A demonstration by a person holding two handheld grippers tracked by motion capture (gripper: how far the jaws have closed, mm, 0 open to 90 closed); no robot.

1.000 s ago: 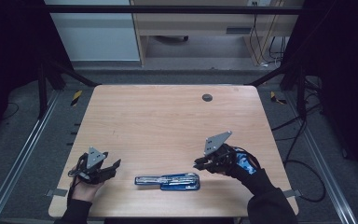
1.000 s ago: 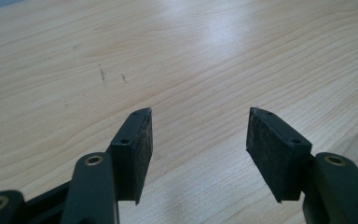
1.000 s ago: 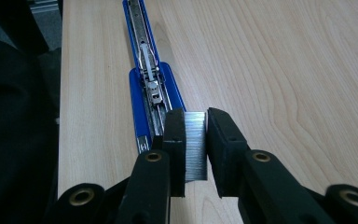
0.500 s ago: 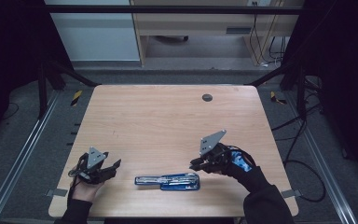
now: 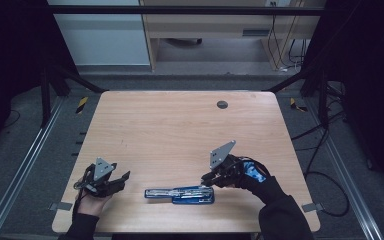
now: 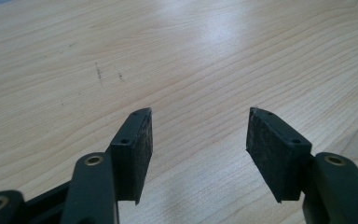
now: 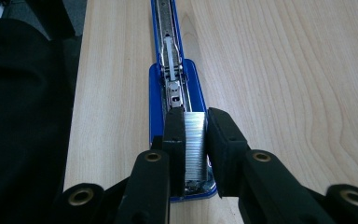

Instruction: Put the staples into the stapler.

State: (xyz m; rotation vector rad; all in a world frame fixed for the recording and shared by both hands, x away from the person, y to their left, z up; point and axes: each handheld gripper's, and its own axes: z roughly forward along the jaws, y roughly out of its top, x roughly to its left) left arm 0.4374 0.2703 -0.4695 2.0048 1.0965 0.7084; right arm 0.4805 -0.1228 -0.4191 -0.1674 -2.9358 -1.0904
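Observation:
A blue stapler (image 5: 180, 194) lies opened flat near the table's front edge, its metal staple channel (image 7: 169, 56) facing up. My right gripper (image 7: 196, 154) is shut on a silver strip of staples (image 7: 195, 147), held just above the stapler's near end (image 7: 177, 100). In the high view the right gripper (image 5: 209, 178) sits at the stapler's right end. My left gripper (image 5: 119, 181) rests at the front left of the table, open, with bare wood between its pads (image 6: 133, 149). The left gripper (image 6: 198, 154) holds nothing.
The wooden table (image 5: 180, 130) has a dark round grommet (image 5: 222, 104) at the back right. A black sleeve (image 7: 23, 116) lies along the left in the right gripper view. Metal frame rails and cables run beside the table on the floor.
My right gripper has moved left and down toward the stapler's right end with the staple strip. The left gripper has stayed put.

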